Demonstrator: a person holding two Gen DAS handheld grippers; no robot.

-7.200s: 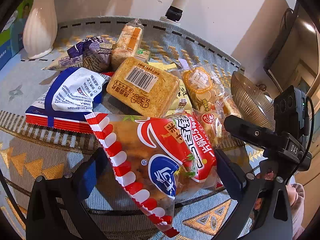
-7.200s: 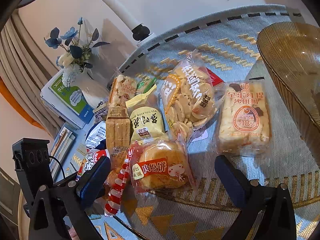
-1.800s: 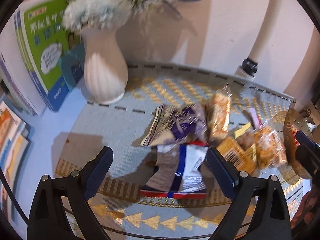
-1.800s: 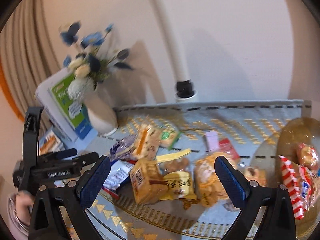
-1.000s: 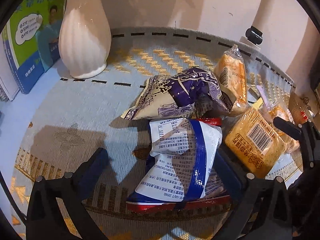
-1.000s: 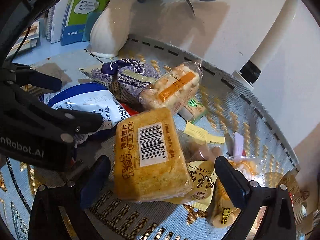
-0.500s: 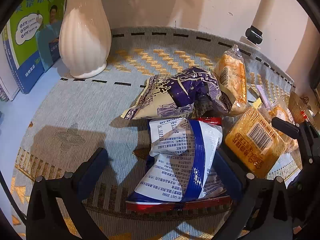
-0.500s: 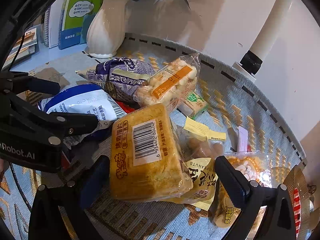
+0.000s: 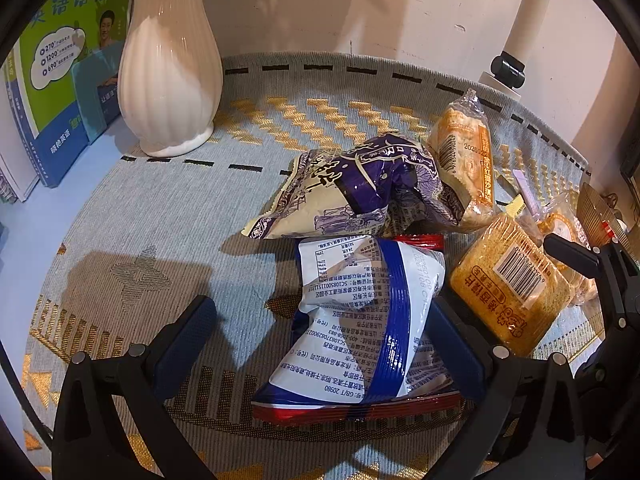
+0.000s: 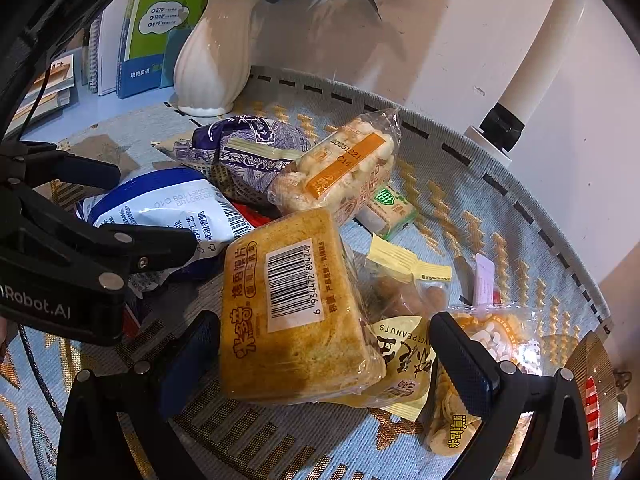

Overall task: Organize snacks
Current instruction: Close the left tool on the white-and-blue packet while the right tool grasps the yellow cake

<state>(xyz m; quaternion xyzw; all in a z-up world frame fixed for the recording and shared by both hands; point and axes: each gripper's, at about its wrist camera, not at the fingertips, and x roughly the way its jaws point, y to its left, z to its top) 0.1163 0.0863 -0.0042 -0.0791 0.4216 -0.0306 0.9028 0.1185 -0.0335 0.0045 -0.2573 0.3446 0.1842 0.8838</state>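
My left gripper [image 9: 320, 344] stands open around the blue bag [image 9: 372, 320]; my right gripper [image 10: 328, 360], open, straddles the toast pack [image 10: 292, 312]. Bare mat [image 9: 140, 220] lies left.

A home: flower vase [image 9: 170, 76], books [image 9: 60, 80], table mat [image 9: 140, 220].

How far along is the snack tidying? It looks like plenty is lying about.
Early on. Done: one red-striped packet seems to sit in the brown bowl at the right edge. In hand: nothing gripped yet. The left gripper, fingers open, straddles the blue-and-white bag; the right gripper likewise straddles the barcoded toast pack. Left: those two, the purple bag, the orange-labelled pack and the peanut packet.
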